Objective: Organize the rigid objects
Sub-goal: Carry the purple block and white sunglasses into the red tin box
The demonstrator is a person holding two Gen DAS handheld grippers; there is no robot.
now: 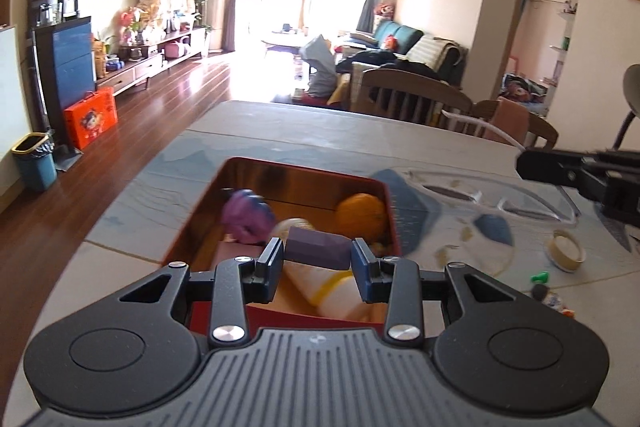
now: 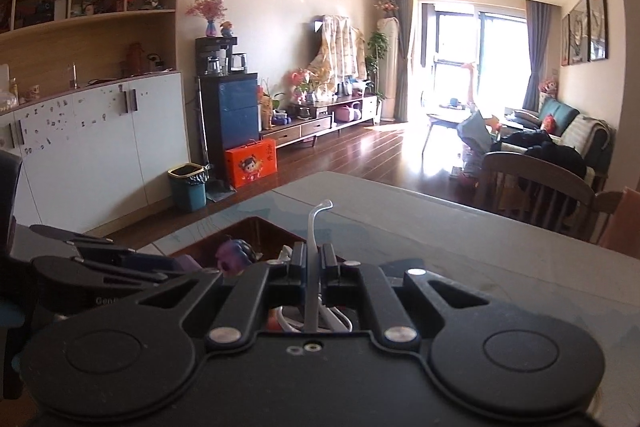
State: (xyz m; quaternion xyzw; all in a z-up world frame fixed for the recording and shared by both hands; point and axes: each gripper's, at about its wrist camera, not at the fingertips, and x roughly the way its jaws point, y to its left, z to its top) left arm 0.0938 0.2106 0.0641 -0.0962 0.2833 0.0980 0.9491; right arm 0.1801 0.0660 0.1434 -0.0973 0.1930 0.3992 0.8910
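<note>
Purple block (image 1: 318,247) was clamped in the left claw (image 1: 316,259), poised above the red tin (image 1: 394,223) on the tabletop (image 1: 320,139), evidently for deposit among the items already inside. The right claw (image 2: 314,267) was closed on a thin white curved piece (image 2: 314,247), carried toward the same tin.
</note>
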